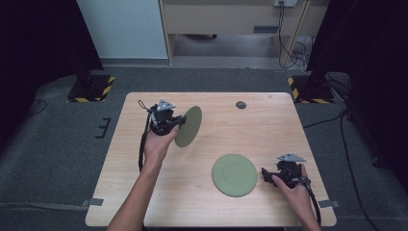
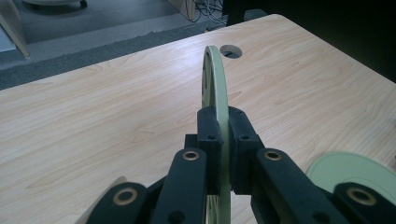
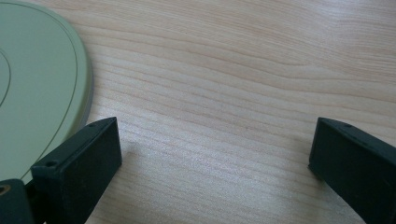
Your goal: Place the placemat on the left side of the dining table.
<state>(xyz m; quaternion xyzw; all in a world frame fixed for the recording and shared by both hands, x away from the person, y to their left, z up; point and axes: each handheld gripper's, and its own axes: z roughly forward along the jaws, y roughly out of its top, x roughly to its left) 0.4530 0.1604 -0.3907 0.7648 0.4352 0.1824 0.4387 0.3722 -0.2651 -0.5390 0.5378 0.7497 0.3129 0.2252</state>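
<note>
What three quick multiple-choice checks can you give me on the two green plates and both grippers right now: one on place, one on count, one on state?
1. Where does the flat round pale green plate lie?
A. On the wooden table, just beside the right gripper
B. On the grey carpet
C. Between the left gripper's jaws

2. How many green plates are there?
A. One
B. Two
C. Three

3. How does the left gripper stand?
A. Open above the bare table
B. Open around a cable
C. Shut on the rim of the raised green plate

Answers:
1. A: the high view has it flat on the tabletop next to the right gripper, whose jaws are open.
2. B: one lies flat, the other is held on edge.
3. C: the left gripper view has both pads pressed on the plate's rim.
</note>
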